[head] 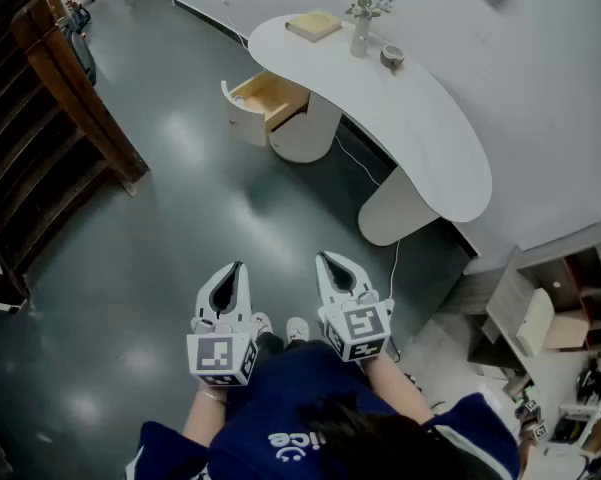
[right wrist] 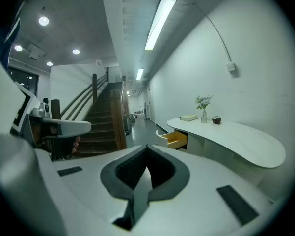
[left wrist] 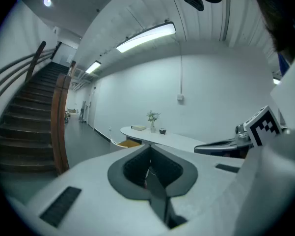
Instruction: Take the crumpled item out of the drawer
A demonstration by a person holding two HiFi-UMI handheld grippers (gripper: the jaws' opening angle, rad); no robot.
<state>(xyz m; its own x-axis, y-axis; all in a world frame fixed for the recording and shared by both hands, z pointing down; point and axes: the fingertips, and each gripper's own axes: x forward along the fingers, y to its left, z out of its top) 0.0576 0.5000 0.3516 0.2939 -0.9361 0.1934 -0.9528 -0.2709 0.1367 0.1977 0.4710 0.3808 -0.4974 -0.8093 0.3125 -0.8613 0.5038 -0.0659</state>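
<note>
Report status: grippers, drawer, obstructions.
Left gripper and right gripper shut, empty, well short of the desk. Drawer stands open; crumpled item not visible. Only floor in between.

Cool, even light reaches me from the long white ceiling strip lamps (left wrist: pixel 146 36). Pale glare patches lie on the glossy dark grey floor (head: pixel 175 138). Both gripper views warp and blacken at the corners, and look perhaps slightly soft.
</note>
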